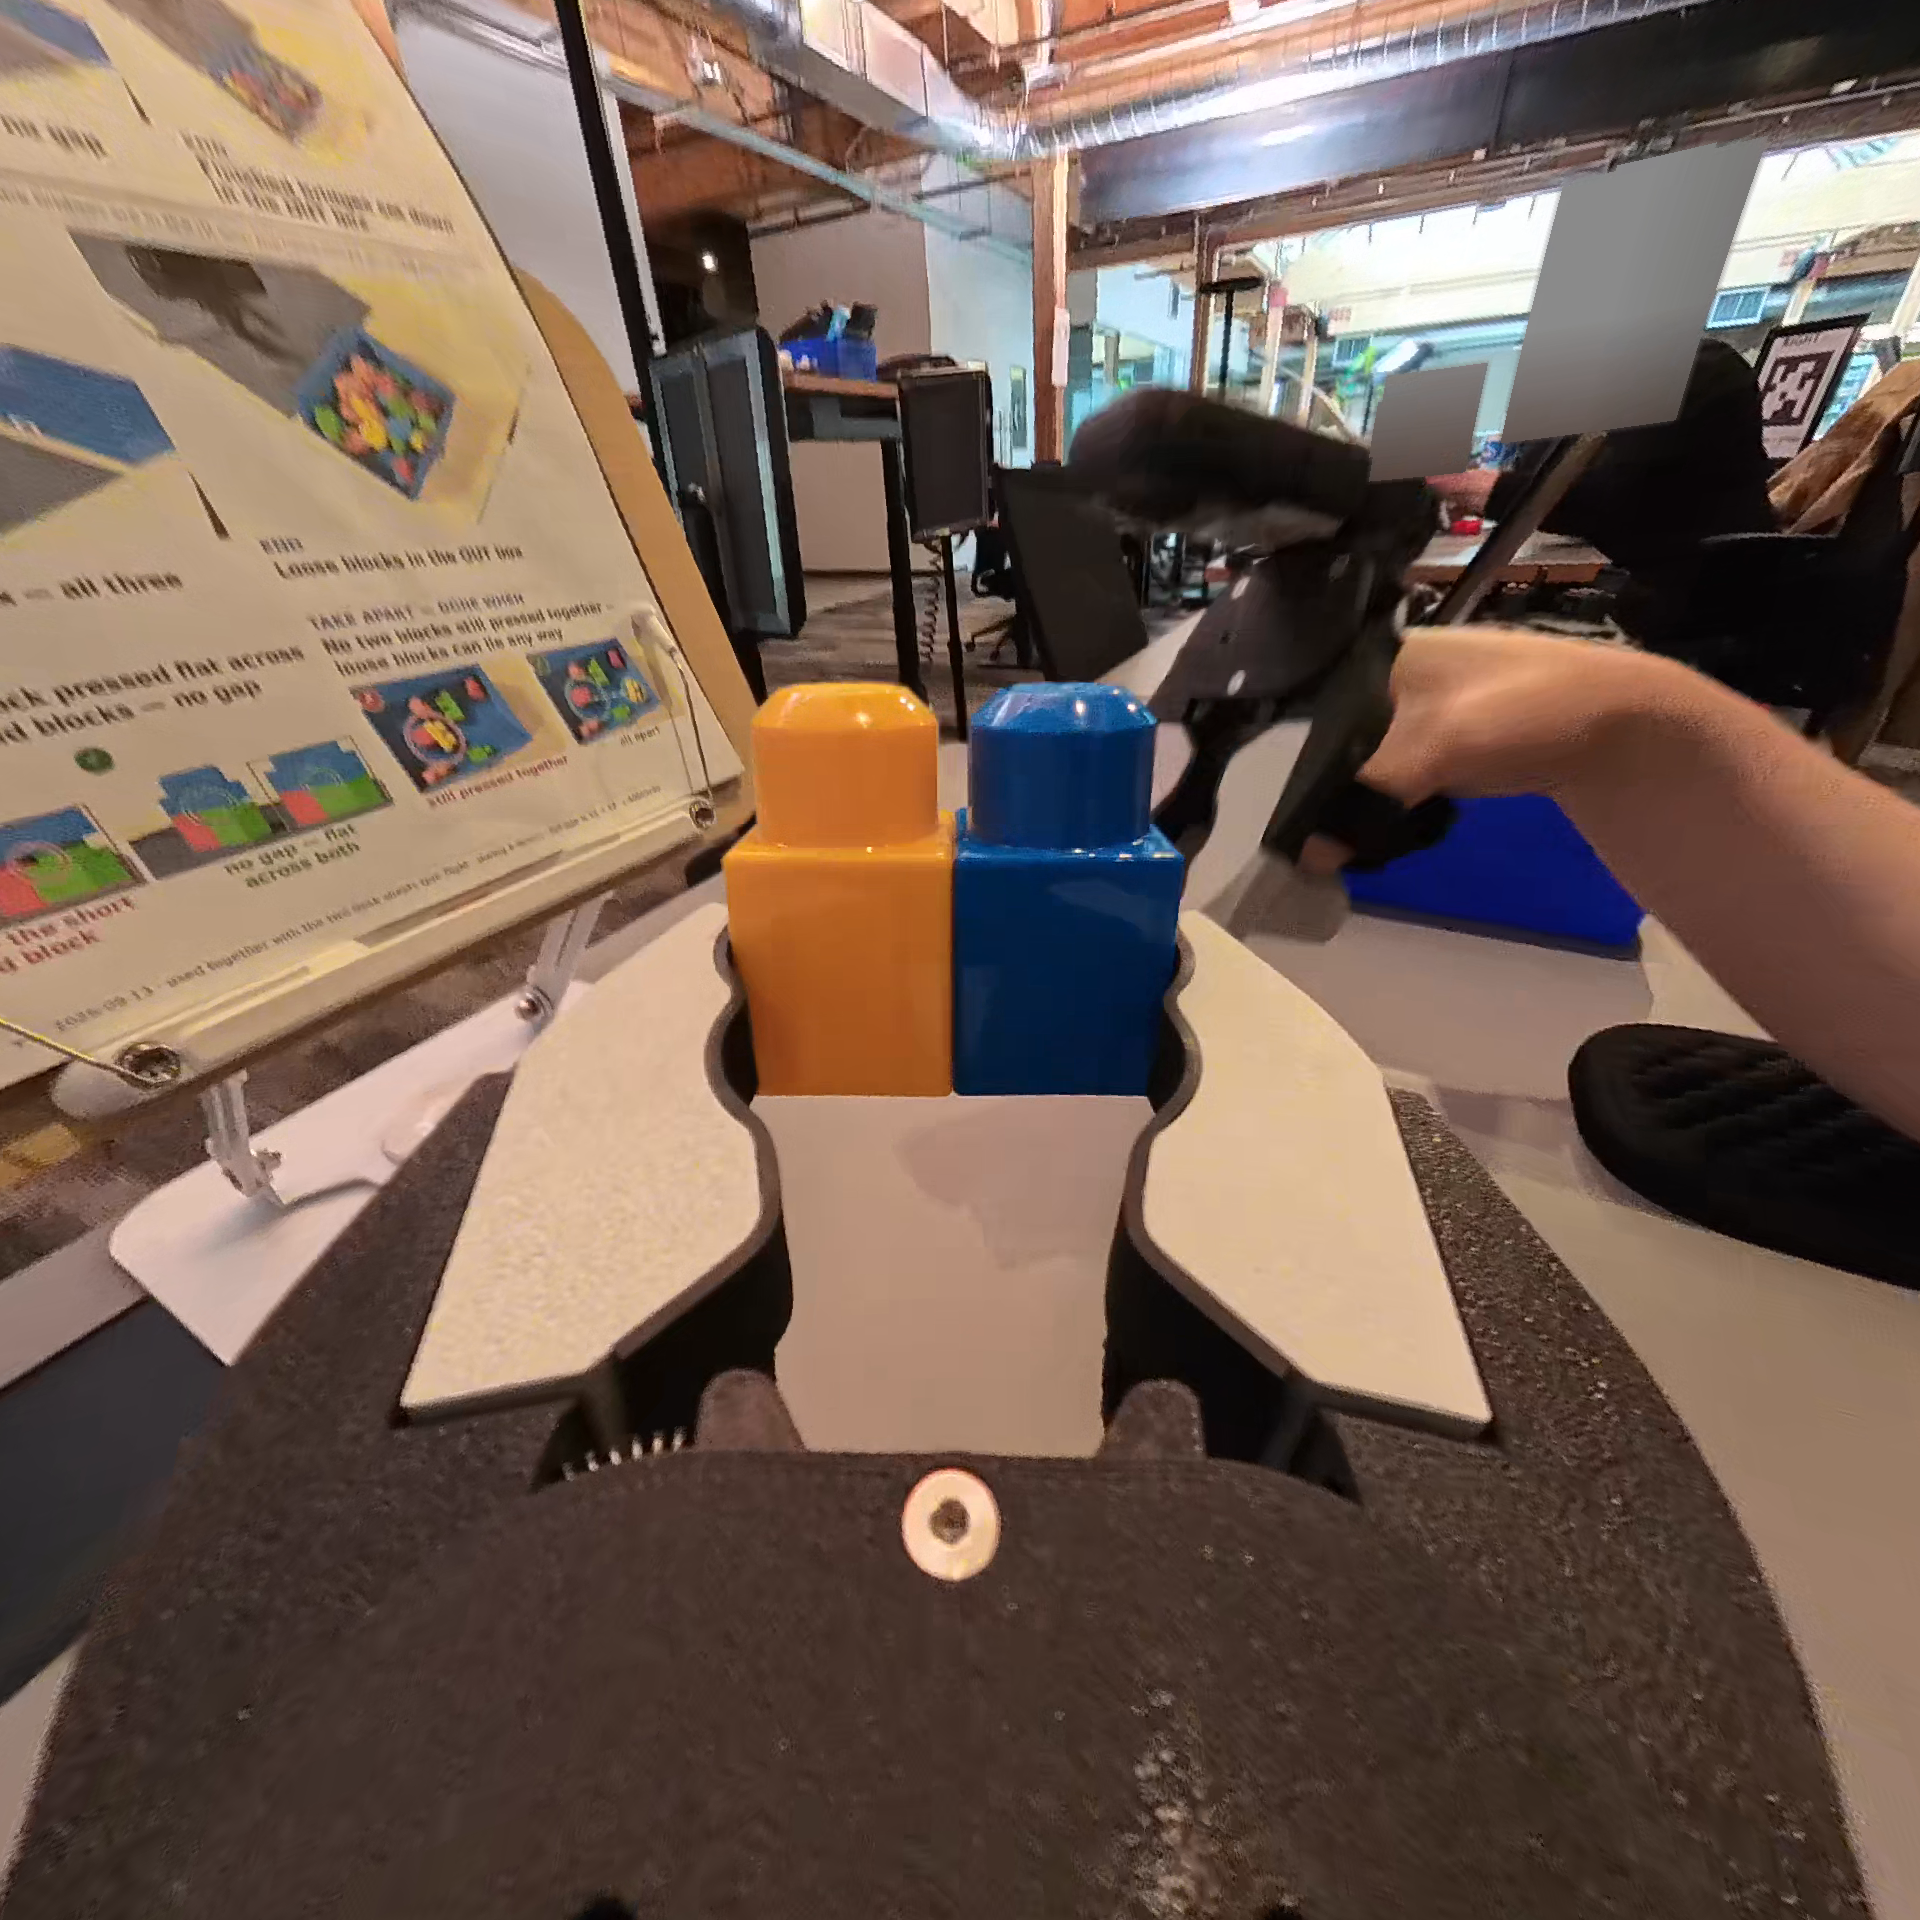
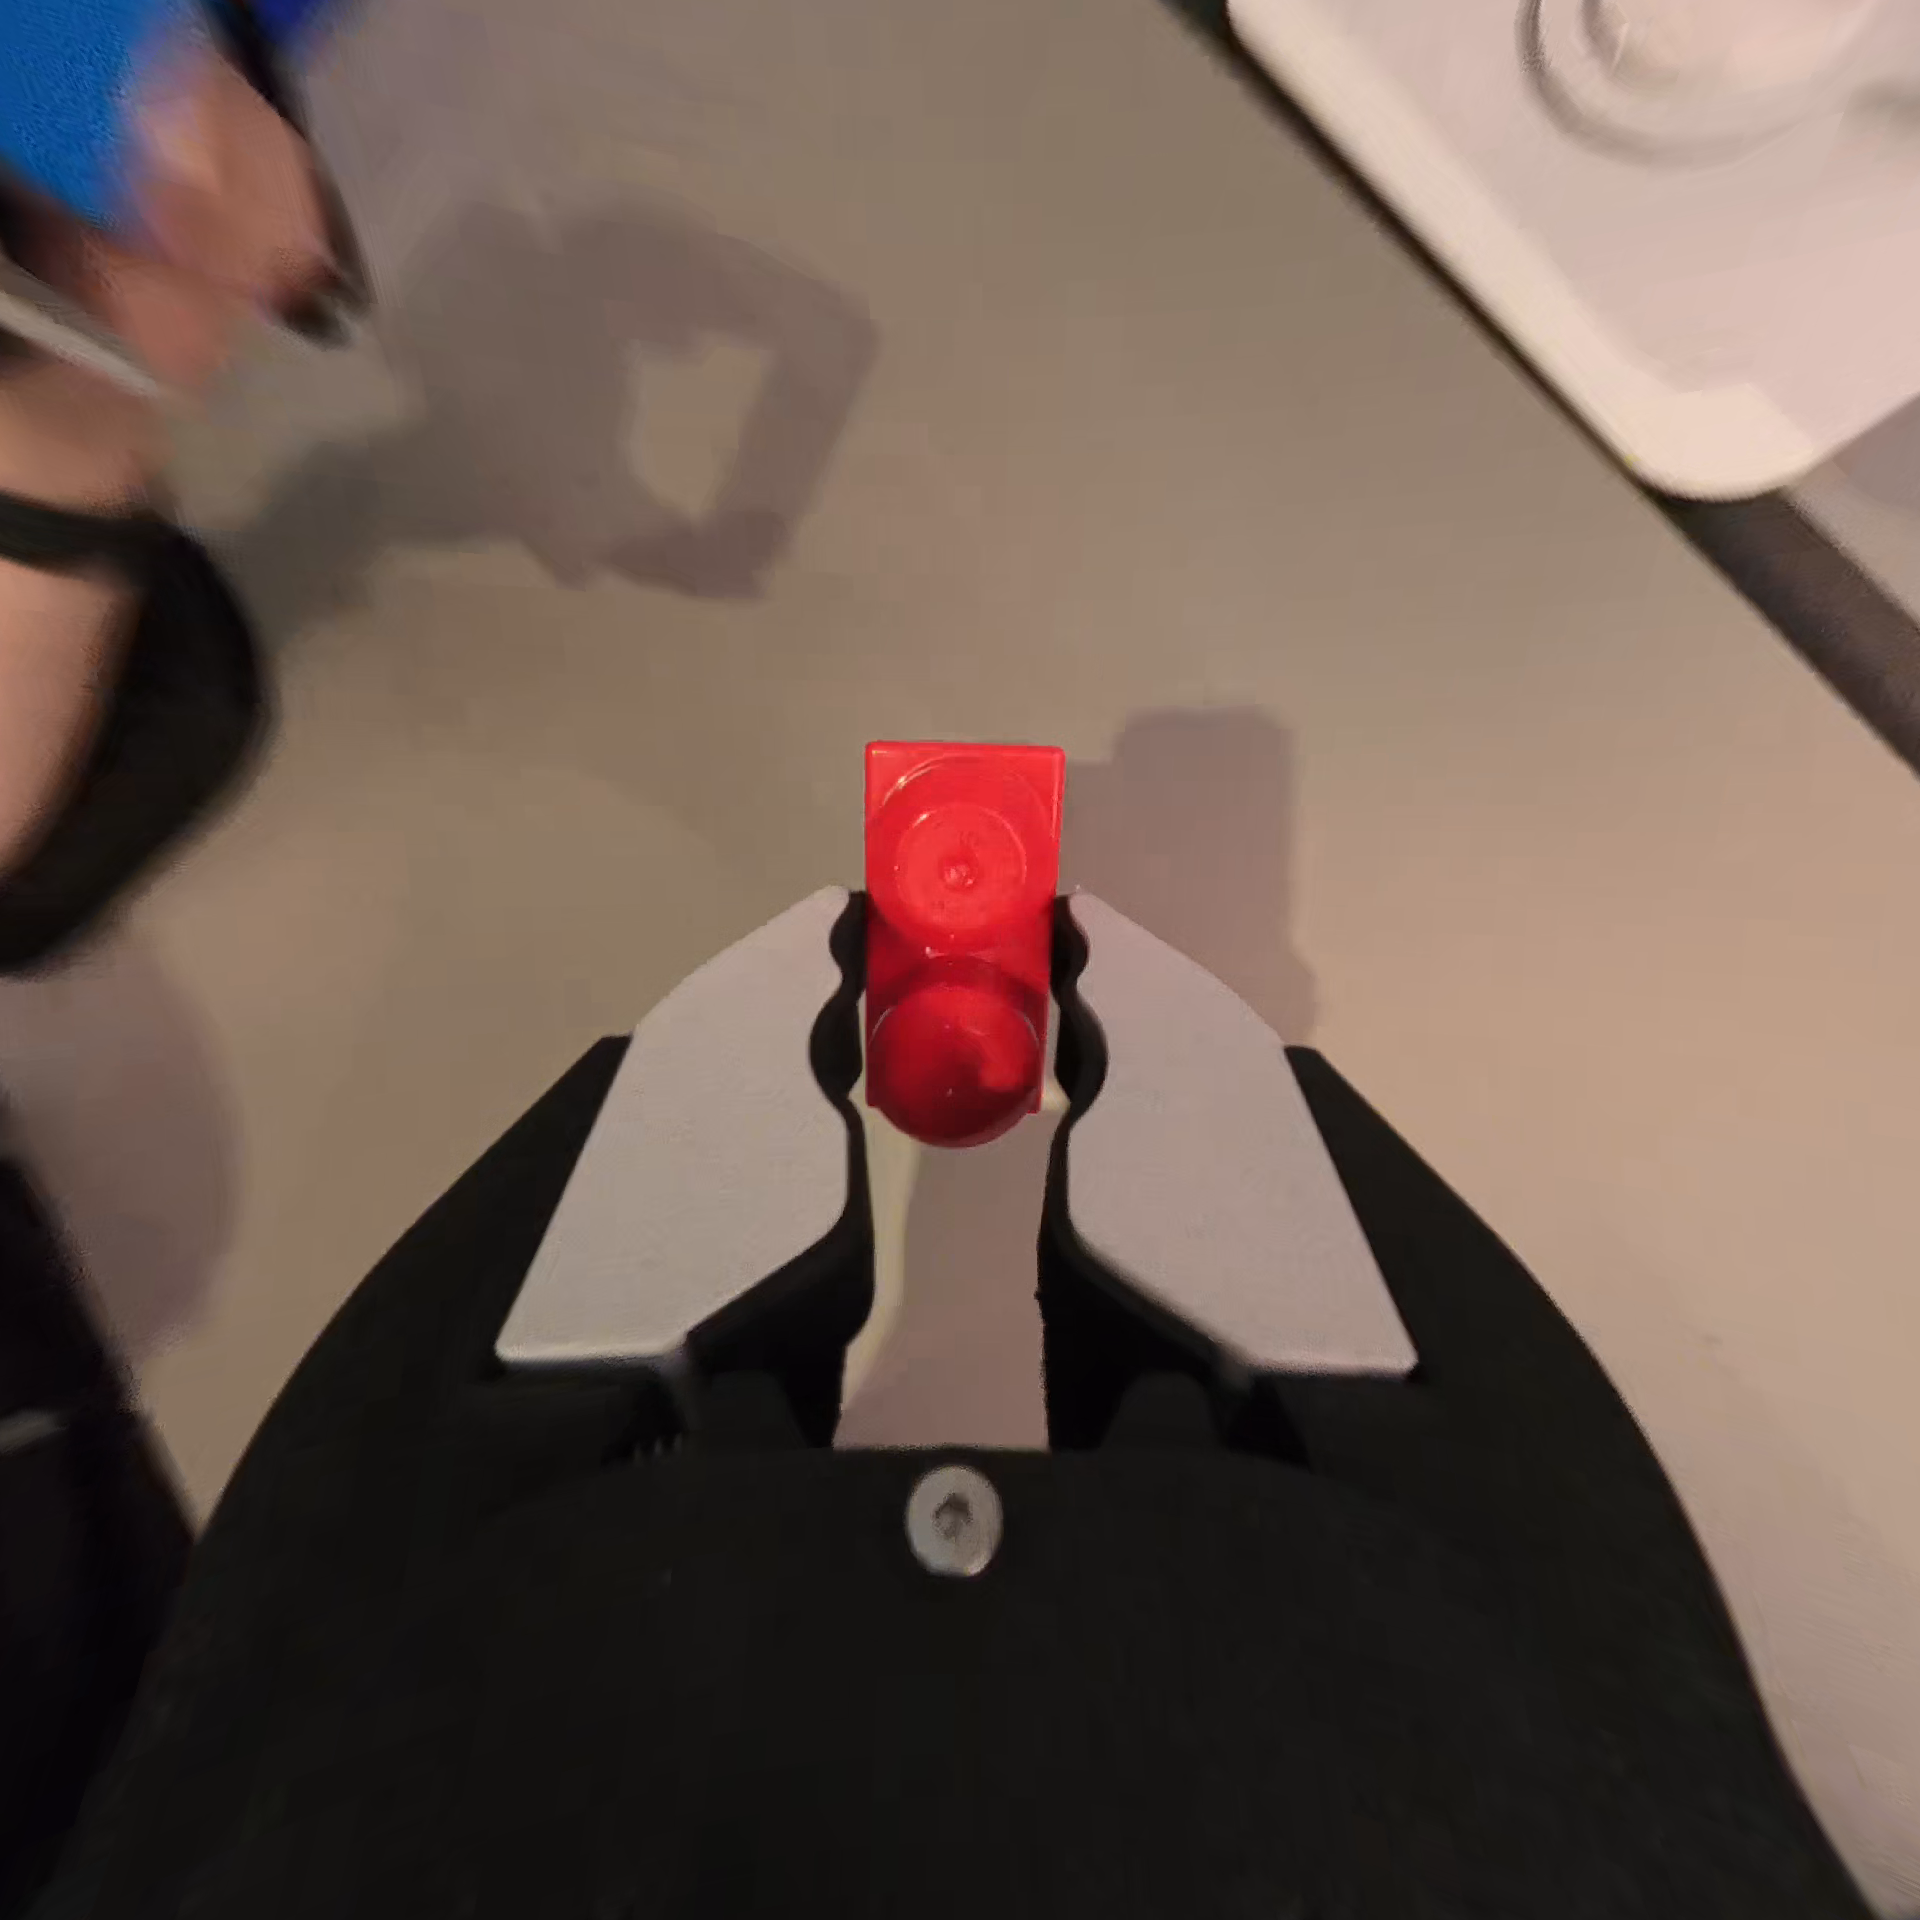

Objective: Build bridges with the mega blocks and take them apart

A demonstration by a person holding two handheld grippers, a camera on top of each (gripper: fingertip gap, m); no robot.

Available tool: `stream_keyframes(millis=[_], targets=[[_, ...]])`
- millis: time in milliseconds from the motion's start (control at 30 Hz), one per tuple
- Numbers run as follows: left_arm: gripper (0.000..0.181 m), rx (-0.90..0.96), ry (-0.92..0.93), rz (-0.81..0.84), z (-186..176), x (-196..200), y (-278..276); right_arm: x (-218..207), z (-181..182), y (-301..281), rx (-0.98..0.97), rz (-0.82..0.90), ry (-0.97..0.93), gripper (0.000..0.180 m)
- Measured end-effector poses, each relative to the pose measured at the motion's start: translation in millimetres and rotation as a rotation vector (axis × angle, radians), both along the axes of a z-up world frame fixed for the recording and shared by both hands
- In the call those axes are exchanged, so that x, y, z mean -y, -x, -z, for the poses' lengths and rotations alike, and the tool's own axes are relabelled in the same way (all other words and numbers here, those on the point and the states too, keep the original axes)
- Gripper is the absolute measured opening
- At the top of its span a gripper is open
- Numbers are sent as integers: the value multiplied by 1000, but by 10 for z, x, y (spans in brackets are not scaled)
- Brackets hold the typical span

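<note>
Blue bin (image 1: 1496,873) half hidden behind blurred hand (image 1: 1475,717); instruction sheet (image 1: 260,520) cut off left.

Premises: an open-plan office or workshop in a converted industrial building. Overhead, beyond the left tongs, exposed timber beams (image 1: 1195,94) and a silver ventilation duct (image 1: 1039,135) run across the ceiling. Straight ahead stand desks (image 1: 842,390) with dark monitors (image 1: 943,452); office chairs (image 1: 1787,582) sit to the right. Just left of the tongs, an instruction board (image 1: 260,499) on a stand rests on the pale worktable (image 1: 1455,997). A square black-and-white marker sign (image 1: 1803,390) stands far right.
</note>
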State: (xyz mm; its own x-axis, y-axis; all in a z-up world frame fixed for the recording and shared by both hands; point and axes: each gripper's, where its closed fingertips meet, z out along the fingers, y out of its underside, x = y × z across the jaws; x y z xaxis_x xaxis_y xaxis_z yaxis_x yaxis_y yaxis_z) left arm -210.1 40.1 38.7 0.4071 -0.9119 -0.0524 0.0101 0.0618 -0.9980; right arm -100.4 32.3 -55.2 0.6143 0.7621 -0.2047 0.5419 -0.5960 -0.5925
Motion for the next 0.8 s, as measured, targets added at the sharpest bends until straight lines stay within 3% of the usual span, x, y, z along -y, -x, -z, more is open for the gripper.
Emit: stream_keyframes(millis=[267, 433, 800], targets=[[74, -17, -44, -58, -10, -55, 32, -22, -1582, 737, -241, 96, 145, 33], [74, -5, -23, -62, -21, -63, 51, -22, -1490, 1132, -34, 136, 218, 33], [74, 31, -7, -24, -88, 1, 53, -35, -1447, 1316, 46, 216, 274, 33]])
